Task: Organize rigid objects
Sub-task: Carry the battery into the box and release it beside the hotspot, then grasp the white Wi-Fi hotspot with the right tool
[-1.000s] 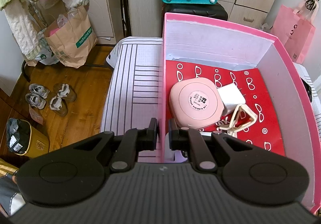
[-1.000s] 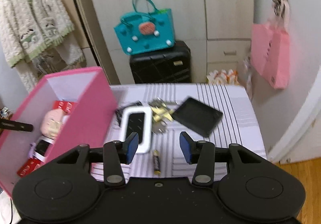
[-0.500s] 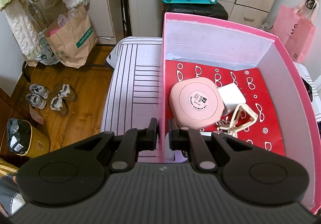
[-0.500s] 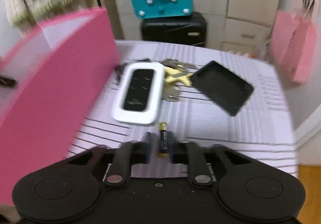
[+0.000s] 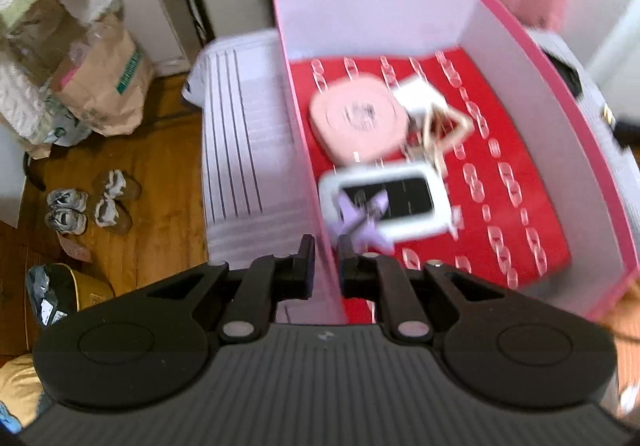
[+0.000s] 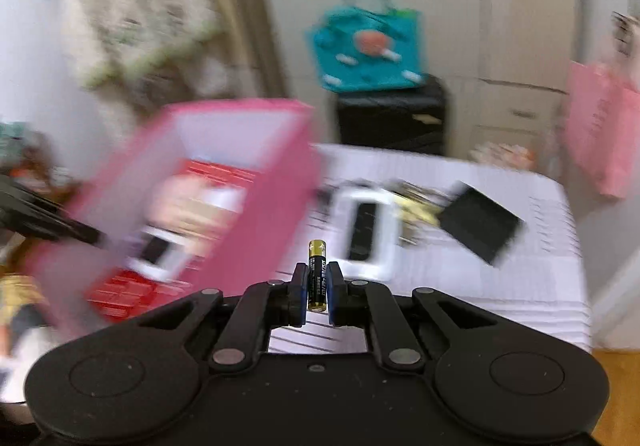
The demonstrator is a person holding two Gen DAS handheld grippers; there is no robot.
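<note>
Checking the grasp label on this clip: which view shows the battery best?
The right wrist view. The battery stands sharp and centred there, clamped between the right gripper pads, gold tip pointing away from the camera. The left wrist view shows no battery; it looks into the pink box, whose side wall the left gripper is clamped on.

From my right wrist view, the box (image 6: pixel 256 182) sits at the table's (image 6: pixel 500 286) left end. Right of it lie a cased device (image 6: pixel 366 232), then keys (image 6: pixel 416 202), then a flat tray (image 6: pixel 482 222). Behind the table stands a suitcase (image 6: pixel 390 122) with a tote bag (image 6: pixel 366 54) on top. Inside the box, a round case (image 5: pixel 360 122) lies behind another cased device (image 5: pixel 386 198).
</note>
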